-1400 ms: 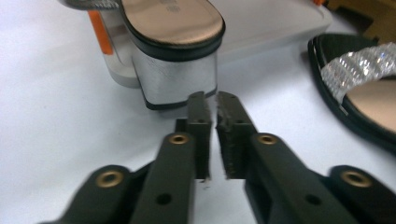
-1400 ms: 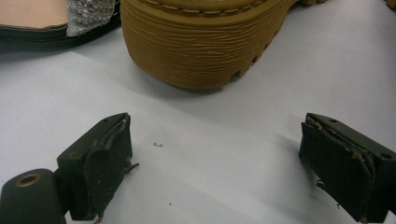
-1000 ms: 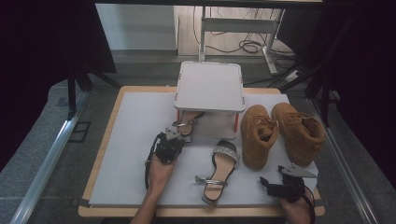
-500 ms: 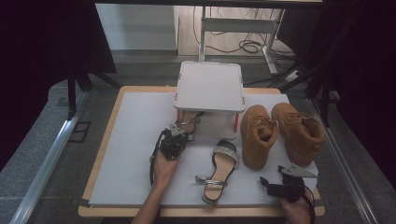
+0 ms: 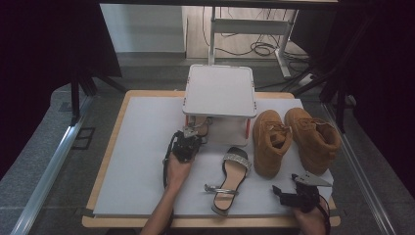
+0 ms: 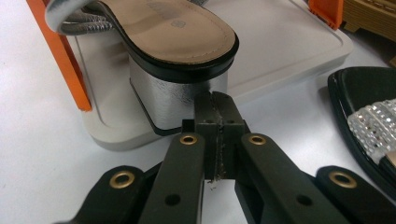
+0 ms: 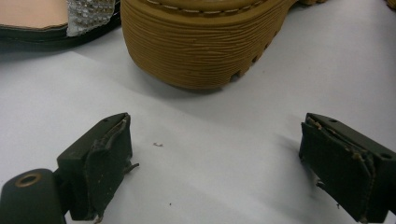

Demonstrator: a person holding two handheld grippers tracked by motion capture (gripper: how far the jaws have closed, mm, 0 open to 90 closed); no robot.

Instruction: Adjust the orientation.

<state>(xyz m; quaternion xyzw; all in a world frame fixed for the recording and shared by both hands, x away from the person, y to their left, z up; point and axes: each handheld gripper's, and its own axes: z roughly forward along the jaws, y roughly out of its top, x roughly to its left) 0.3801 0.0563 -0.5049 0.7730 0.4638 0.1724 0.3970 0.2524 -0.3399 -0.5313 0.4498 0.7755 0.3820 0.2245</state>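
Note:
A tan-soled sandal (image 6: 173,28) with a silver block heel (image 6: 168,95) lies on the lower shelf (image 6: 289,42) of a small white rack (image 5: 220,90). My left gripper (image 6: 215,100) is shut with nothing between its jaws, its tips right at that heel; from above the left gripper (image 5: 192,133) sits at the rack's front left. The matching sandal (image 5: 230,178) with a rhinestone strap lies on the white mat. My right gripper (image 7: 215,154) stands open over bare mat, just short of a tan boot's sole (image 7: 201,42).
Two tan boots (image 5: 270,139) (image 5: 313,137) stand right of the rack. Orange legs (image 6: 60,60) hold the rack's top above the shelf. The right gripper (image 5: 284,193) rests near the table's front right edge. Bare mat (image 5: 137,161) stretches to the left.
My left gripper has slid a little right and away from the person, closing in on the rack and the sandal's heel. The right gripper has not moved.

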